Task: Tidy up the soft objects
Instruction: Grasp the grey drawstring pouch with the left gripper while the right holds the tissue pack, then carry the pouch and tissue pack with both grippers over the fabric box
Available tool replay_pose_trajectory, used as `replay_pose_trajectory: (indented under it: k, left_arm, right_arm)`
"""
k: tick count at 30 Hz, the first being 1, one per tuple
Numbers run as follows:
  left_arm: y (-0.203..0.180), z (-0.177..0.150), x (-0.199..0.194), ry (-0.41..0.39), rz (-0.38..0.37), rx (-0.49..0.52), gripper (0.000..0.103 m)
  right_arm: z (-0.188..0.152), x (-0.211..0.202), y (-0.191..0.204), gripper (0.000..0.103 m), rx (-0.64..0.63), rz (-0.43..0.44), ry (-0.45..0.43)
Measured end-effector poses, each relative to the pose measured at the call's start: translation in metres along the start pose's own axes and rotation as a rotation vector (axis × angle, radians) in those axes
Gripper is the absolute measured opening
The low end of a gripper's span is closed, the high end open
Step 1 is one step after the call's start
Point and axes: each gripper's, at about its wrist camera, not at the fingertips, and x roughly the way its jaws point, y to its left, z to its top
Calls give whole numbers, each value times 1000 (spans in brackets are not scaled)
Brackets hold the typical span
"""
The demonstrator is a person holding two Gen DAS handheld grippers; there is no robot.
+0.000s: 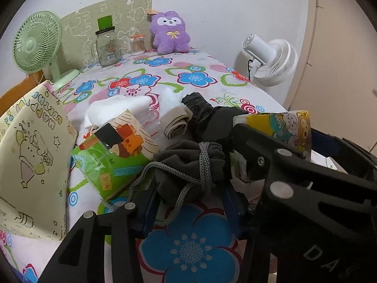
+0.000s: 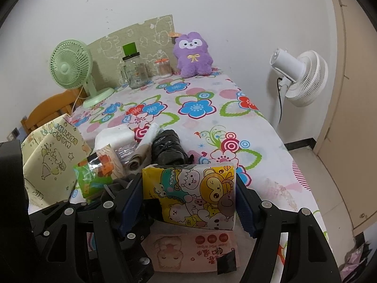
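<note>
My right gripper (image 2: 189, 195) is shut on a yellow cartoon tissue pack (image 2: 195, 193), held above a pink wipes pack (image 2: 195, 250) on the table; the tissue pack also shows in the left wrist view (image 1: 282, 129). My left gripper (image 1: 188, 188) is shut on a dark grey drawstring pouch (image 1: 186, 165) with a grey cord. Beside it lie a green tissue pack (image 1: 106, 167), a beige rolled cloth (image 1: 176, 122), a black bundle (image 1: 198, 108) and white packs (image 1: 117, 110). A purple plush (image 1: 170, 33) sits at the far edge.
A yellow gift bag (image 1: 33, 155) stands at the left. A green fan (image 1: 37, 44), a glass jar (image 1: 107, 47) and a cotton swab jar (image 1: 137, 44) stand at the back. A white fan (image 2: 299, 77) stands off the table's right edge. The floral tablecloth (image 2: 200, 108) covers the table.
</note>
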Motion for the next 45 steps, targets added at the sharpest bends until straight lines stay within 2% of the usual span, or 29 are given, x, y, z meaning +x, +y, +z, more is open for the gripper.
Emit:
replay_pose_trajectory:
  k: [22, 31, 45]
  left_arm:
    - [7, 11, -54, -91, -1, -25, 49]
    - [10, 23, -76, -133, 12, -23, 49]
    - [21, 43, -102, -176, 24, -35, 50]
  right_arm:
    - [10, -44, 22, 74, -30, -4, -80]
    - [23, -64, 31, 74, -35, -3, -124]
    - [48, -82, 47, 74, -63, 4, -140]
